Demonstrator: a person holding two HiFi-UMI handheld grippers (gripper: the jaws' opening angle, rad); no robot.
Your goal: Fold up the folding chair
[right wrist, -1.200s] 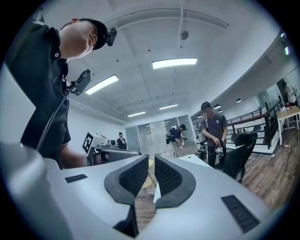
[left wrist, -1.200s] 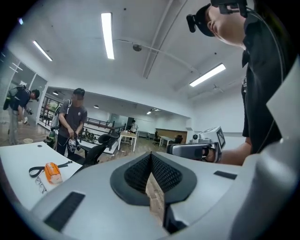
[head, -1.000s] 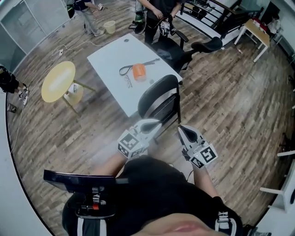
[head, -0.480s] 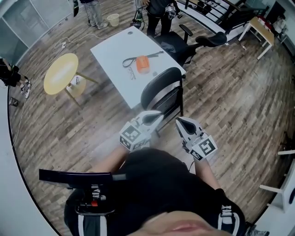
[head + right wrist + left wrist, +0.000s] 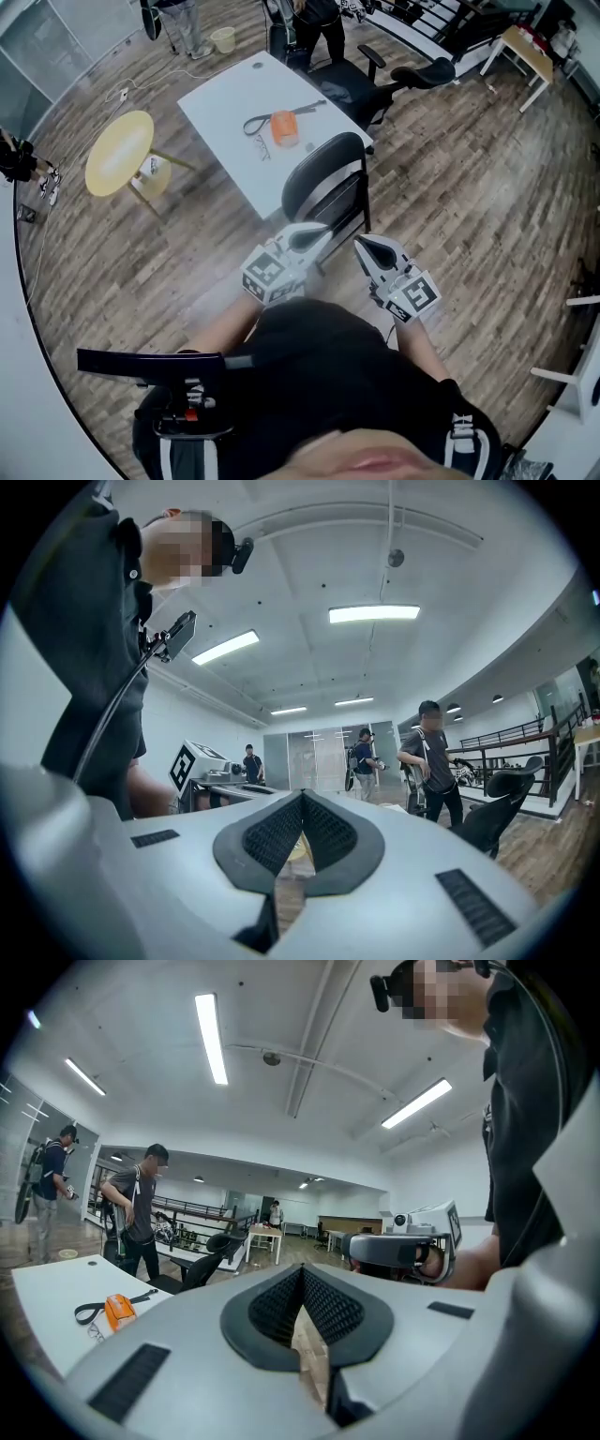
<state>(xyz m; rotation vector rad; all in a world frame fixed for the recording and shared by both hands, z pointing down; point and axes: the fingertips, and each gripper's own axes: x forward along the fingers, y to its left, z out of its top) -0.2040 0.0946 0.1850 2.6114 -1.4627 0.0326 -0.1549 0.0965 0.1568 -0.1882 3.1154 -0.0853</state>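
Hardly shifted from a second ago: left hand-held gripper (image 5: 317,234) and right hand-held gripper (image 5: 364,248), both clenched, nothing between jaws, held level just short of chair (image 5: 323,187). Chair standing upright on floor (image 5: 469,206), beside white tabletop (image 5: 225,112).

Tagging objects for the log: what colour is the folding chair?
The folding chair is black; it shows best in the head view.

Folding chair (image 5: 322,171) seat largely out of sight behind its own backrest.
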